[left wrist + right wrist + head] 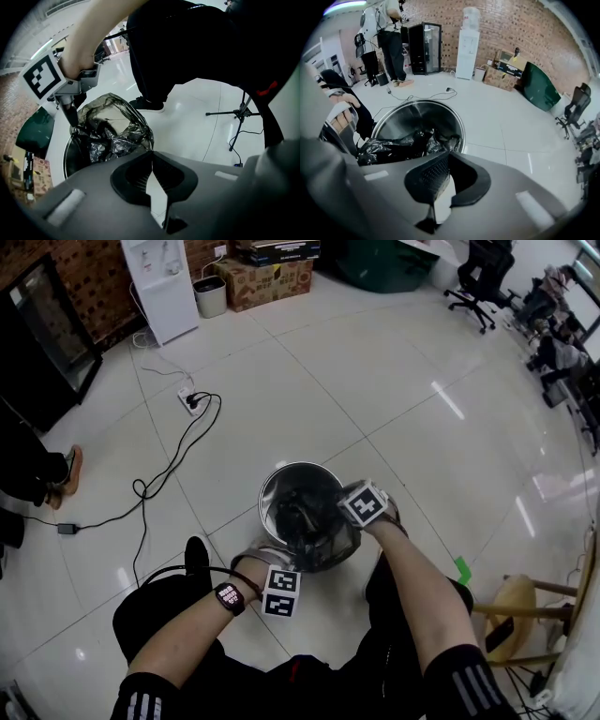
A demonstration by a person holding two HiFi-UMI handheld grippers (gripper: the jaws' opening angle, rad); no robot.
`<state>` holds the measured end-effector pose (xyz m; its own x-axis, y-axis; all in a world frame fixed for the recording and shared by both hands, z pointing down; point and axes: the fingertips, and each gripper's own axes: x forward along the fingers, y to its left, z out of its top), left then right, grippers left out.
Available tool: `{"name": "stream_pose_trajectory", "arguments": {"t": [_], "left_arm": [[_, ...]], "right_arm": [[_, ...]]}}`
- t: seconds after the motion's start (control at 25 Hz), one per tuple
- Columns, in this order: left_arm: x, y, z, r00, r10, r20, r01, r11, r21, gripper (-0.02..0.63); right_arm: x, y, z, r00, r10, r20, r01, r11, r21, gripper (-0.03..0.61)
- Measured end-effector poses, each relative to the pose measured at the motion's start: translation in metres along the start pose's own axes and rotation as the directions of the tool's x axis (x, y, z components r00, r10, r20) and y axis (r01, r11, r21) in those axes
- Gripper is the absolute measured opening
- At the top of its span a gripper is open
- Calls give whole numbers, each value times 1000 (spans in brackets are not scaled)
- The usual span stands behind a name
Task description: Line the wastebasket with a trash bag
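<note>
A round shiny metal wastebasket (281, 474) stands on the white tile floor between the person's knees. A black trash bag (309, 521) lies crumpled inside it and bulges over the near right rim. My left gripper (279, 563) is at the near rim; in its own view the bag's (112, 131) thin film runs right up to its jaws (151, 152), which are shut on the edge. My right gripper (353, 521) is at the right rim, its jaws (449, 153) shut with the bag (398, 145) at their tips. The basket's bare inner wall (422, 115) shows behind.
A power strip with black cables (192, 401) lies on the floor to the far left. A wooden stool (525, 601) stands close on the right, with green tape (462, 570) on the floor beside it. A tripod (241, 112) stands behind the person. A bystander's shoes (66, 474) are at the left edge.
</note>
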<state>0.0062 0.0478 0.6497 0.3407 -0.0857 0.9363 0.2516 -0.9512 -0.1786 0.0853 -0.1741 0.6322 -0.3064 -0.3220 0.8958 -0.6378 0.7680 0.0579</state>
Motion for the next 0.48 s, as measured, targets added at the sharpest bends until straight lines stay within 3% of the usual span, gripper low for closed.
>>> {"name": "stream_pose_trajectory", "arguments": {"t": [0.12,0.24,0.28,0.4,0.44,0.48], "left_arm": [[-10,6,-12,1000,1,-20,-2,999,-44,58],[-34,45,-38,992,115,-60,-123,980,-156,80],[-45,66,-49,982,174,-68,-185,957,-224,78],[-82,129,-72,941,336,-51,-324,841,-433,78],[-89,144,-75,929,367,-48,-348,823,-449,85],[-91,153,-77,922,382,-56,-369,828,-422,115]], "right_arm": [[-22,-12,11,994,-27,101,24,999,31,6],[-42,-27,19,979,-61,193,53,997,50,6],[-46,-33,20,973,-71,221,59,996,62,5],[-51,-50,23,950,-99,295,68,991,114,5],[-50,-53,25,943,-103,315,65,990,129,6],[-49,-56,27,938,-106,330,63,988,140,6]]}}
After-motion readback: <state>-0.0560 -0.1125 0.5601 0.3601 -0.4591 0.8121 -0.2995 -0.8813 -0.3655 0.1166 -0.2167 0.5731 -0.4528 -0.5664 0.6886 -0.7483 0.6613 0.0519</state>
